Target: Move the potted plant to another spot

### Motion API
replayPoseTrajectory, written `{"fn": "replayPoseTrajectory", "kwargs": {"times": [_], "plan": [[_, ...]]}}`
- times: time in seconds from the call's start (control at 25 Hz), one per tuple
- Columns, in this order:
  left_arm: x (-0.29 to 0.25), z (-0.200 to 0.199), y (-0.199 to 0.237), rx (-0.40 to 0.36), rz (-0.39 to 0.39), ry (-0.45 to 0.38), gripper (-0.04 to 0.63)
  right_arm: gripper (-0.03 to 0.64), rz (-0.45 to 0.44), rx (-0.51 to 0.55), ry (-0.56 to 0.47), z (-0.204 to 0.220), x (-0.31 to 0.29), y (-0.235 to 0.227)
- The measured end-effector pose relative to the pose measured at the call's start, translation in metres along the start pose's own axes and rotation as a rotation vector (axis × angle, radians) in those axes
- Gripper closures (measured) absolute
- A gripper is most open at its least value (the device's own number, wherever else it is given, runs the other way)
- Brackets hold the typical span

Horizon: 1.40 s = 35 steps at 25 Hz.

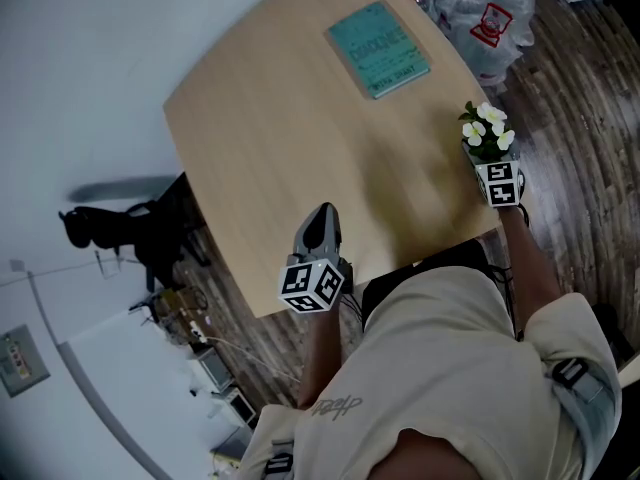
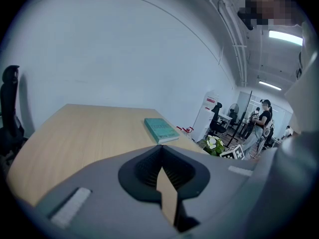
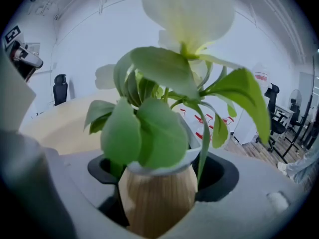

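Fingers of our right gripper (image 1: 490, 158) stand apart around the potted plant (image 3: 159, 198), with a dark gap beside its pot, at the right edge of the table (image 1: 280, 128). Left of and beyond them we have bare tabletop up to the book (image 1: 378, 48). On our left gripper (image 1: 321, 218) the fingers sit together, holding nothing.

Counter (image 1: 260, 118): light tan woodgrain. Book (image 1: 378, 48) on counter: teal cover. Potted plant (image 3: 159, 133) at counter edge: white blooms, green leaves, tan wood-look pot, white rim. Left gripper (image 1: 320, 230), right gripper (image 1: 490, 163): grey bodies, black-white square-marker cubes. Floor (image 1: 580, 118) beside counter: dark brown planks.
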<state>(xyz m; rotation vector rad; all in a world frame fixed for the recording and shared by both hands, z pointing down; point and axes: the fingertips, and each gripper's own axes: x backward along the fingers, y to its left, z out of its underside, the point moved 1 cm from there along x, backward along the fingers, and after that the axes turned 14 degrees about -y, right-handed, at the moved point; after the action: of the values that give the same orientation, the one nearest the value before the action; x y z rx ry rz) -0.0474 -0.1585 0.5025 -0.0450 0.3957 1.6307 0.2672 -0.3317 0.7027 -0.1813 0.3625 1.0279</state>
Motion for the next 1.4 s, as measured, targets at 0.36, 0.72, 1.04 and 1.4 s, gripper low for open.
{"fn": "replayPoseTrajectory", "kwargs": {"times": [0.36, 0.72, 1.04, 1.4], "plan": [[-0.005, -0.001, -0.003, -0.013, 0.054, -0.009, 0.577, 0.210, 0.071, -0.014, 0.022, 0.016, 0.025, -0.011], [0.019, -0.021, 0.027, 0.034, 0.048, -0.075, 0.577, 0.211, 0.074, -0.073, 0.050, 0.012, 0.070, 0.027], [0.055, -0.037, 0.071, 0.020, -0.021, -0.162, 0.577, 0.259, -0.020, -0.054, 0.030, -0.007, 0.077, 0.094], [0.093, -0.032, 0.113, 0.036, -0.102, -0.214, 0.577, 0.614, -0.203, 0.045, -0.124, -0.093, 0.056, 0.169]]}}
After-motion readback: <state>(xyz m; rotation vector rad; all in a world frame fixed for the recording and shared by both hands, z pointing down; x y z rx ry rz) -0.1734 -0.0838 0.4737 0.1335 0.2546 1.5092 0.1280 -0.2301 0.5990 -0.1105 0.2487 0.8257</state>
